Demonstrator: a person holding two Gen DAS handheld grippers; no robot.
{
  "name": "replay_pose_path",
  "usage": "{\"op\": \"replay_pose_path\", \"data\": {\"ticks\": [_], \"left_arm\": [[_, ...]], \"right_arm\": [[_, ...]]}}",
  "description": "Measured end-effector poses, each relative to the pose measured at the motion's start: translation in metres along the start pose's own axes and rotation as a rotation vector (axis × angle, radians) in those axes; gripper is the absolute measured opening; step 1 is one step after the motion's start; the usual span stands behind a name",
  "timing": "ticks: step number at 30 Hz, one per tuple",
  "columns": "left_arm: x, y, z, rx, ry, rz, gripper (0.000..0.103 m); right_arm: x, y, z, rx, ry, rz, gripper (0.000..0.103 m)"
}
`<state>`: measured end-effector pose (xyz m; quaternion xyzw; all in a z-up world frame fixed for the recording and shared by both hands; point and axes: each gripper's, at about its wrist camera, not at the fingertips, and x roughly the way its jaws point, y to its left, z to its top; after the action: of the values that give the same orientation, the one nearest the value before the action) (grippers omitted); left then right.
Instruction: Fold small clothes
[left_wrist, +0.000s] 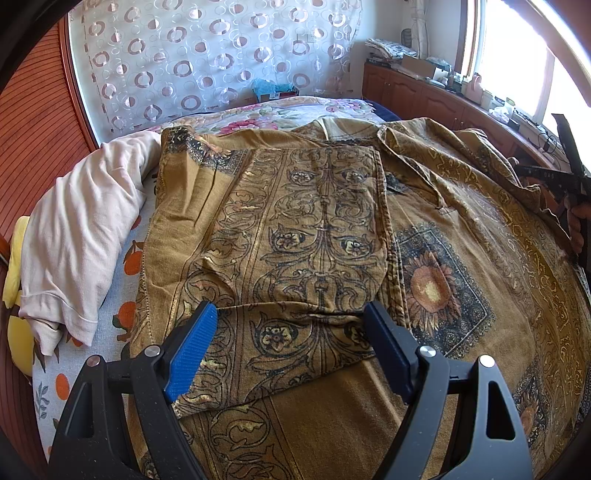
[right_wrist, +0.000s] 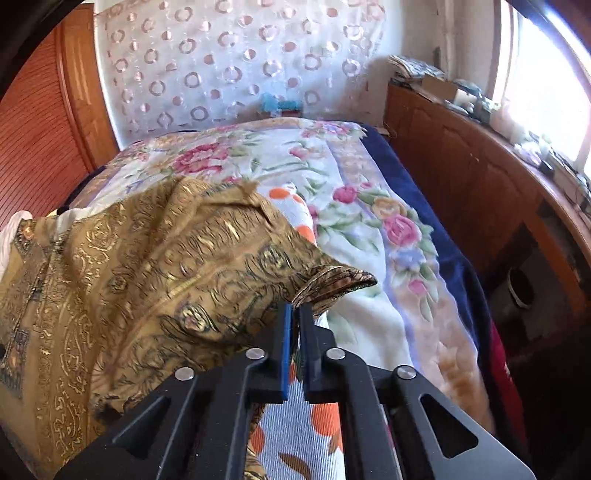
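A mustard-brown garment (left_wrist: 314, 221) with black scrollwork and a sunflower print lies spread on the bed, one panel folded over its middle. My left gripper (left_wrist: 290, 314) hangs just above the near edge of that folded panel, its blue pads wide apart and nothing between them. In the right wrist view my right gripper (right_wrist: 296, 308) is shut on a bunched corner of the same garment (right_wrist: 166, 258), lifting it off the sheet; the rolled cuff (right_wrist: 332, 280) sticks out past the fingertips. The right gripper (left_wrist: 569, 177) and the hand holding it show at the far right of the left wrist view.
A pale pink garment (left_wrist: 74, 229) lies heaped at the bed's left side, beside something yellow (left_wrist: 14, 258). The sheet with orange fruit print (left_wrist: 125, 266) and a floral blanket (right_wrist: 295, 166) cover the bed. A cluttered wooden cabinet (right_wrist: 461, 166) runs along the right.
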<state>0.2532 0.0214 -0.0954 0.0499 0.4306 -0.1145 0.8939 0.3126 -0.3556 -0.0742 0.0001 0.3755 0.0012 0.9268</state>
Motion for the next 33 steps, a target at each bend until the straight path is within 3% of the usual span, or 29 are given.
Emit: {"op": "replay_pose_path", "data": {"ticks": [6,11,16,19,22,24,26,29,33], "left_arm": [[0.000,0.000,0.000,0.000,0.000,0.000,0.082],[0.000,0.001,0.000,0.000,0.000,0.000,0.082],[0.000,0.001,0.000,0.000,0.001,0.000,0.082],[-0.001,0.000,0.000,0.000,0.001,0.000,0.082],[0.000,0.001,0.000,0.000,0.001,0.000,0.082],[0.000,0.001,0.000,0.000,0.001,0.000,0.082],[0.000,0.001,0.000,0.000,0.001,0.000,0.082],[-0.001,0.000,0.000,0.000,0.001,0.000,0.082],[-0.001,0.000,0.000,0.000,0.001,0.001,0.082]], "right_arm": [[-0.049,0.007,0.016,0.002,-0.106,0.075,0.002],[-0.099,0.069,0.040,-0.139,-0.188,0.189,0.002],[-0.111,0.148,0.042,-0.293,-0.166,0.346,0.002],[-0.107,0.162,0.040,-0.317,-0.144,0.393,0.003],[-0.101,0.159,0.039,-0.326,-0.107,0.453,0.024],[-0.100,0.148,0.045,-0.324,-0.125,0.452,0.048],[-0.100,0.137,0.050,-0.316,-0.139,0.461,0.049],[-0.105,0.115,0.039,-0.289,-0.154,0.407,0.050],[-0.074,0.106,0.027,-0.250,-0.077,0.297,0.050]]}}
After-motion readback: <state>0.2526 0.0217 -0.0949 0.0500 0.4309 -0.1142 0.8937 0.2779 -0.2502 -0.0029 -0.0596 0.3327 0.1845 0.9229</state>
